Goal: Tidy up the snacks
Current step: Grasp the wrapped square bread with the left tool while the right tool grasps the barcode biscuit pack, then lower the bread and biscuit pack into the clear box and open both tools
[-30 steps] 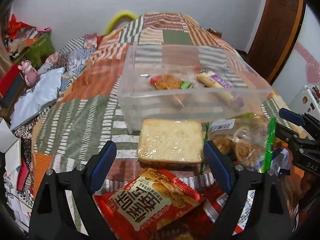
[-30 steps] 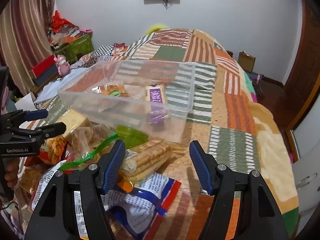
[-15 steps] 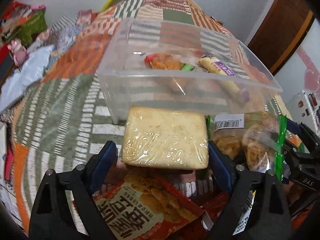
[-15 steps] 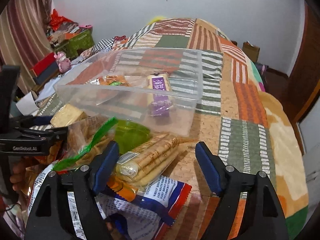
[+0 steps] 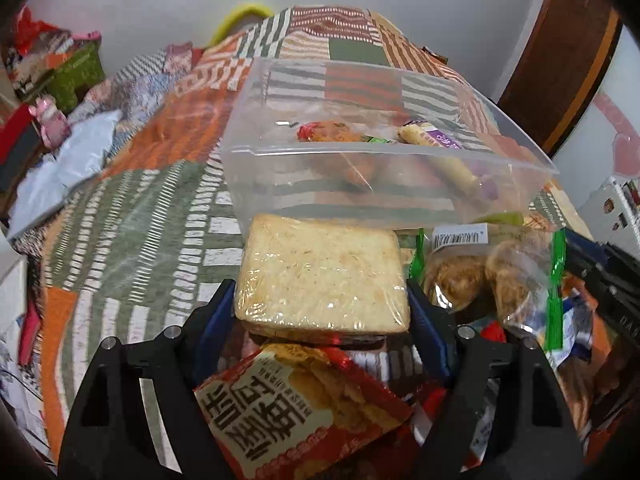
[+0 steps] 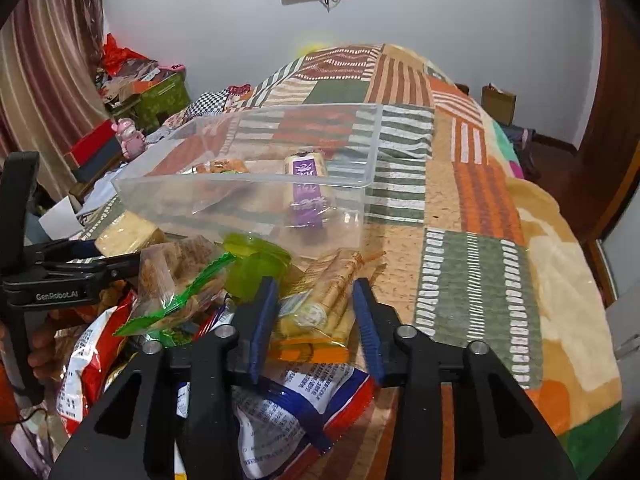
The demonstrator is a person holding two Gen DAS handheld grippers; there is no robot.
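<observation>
A clear plastic bin [image 5: 384,152] [image 6: 248,178] stands on the quilt and holds an orange snack pack [image 5: 328,132] and a purple-labelled pack [image 6: 306,184]. In front of it lies a heap of snacks. My left gripper [image 5: 322,312] is closing on a plastic-wrapped bread slice [image 5: 320,272], with both pads against its sides. A red chip bag [image 5: 304,404] lies under it. My right gripper [image 6: 316,320] is shut on a clear packet of rolled wafers [image 6: 320,300]. A green-sealed cookie bag [image 5: 488,280] [image 6: 180,276] lies between the two grippers.
A blue, white and red packet [image 6: 288,412] lies under the right gripper. A green pack [image 6: 256,264] sits against the bin's front wall. The patchwork quilt [image 6: 472,280] stretches off to the right. Boxes and a pink toy [image 6: 128,136] crowd the left; a wooden door [image 5: 560,60] stands at the right.
The left gripper came forward until it straddled the bread slice, and its jaws narrowed onto it. The right jaws widened, then shut on the wafer packet.
</observation>
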